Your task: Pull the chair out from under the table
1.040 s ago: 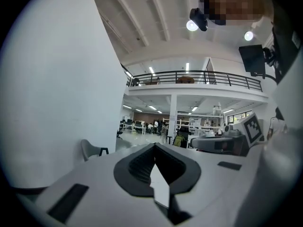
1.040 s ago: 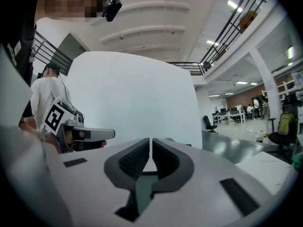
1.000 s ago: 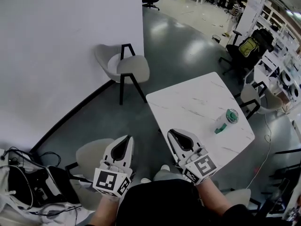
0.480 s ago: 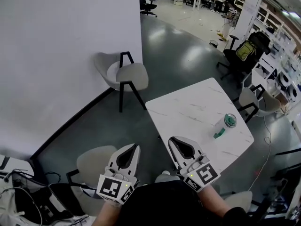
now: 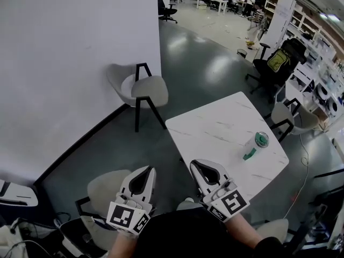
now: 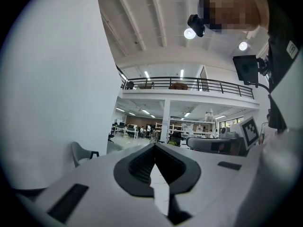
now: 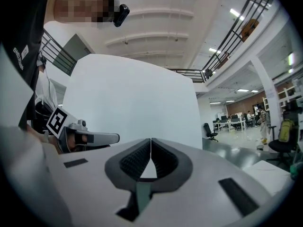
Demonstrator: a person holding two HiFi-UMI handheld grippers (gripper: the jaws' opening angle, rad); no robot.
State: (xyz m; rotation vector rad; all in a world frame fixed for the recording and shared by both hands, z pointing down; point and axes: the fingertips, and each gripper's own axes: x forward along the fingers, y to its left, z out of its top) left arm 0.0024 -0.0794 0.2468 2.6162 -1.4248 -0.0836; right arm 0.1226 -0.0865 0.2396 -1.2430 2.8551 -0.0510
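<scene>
Beside table edge, wide floor (glossy)

Chair partly behind left tongs

Table: top mostly bare. Only a cup stood on it, near the right edge.

Floor between the wall and the table's left edge lay open, nothing on it.

Grey chair stood against the wall, well apart from the table's left corner.

Second chair sat low at the near left, partly under the left gripper. Cable clutter lay past it at the wall's foot.

Right gripper hung over the table's near corner, jaws together, empty.

Right side was tighter: third chair close to the far right edge, office chair behind.
</scene>
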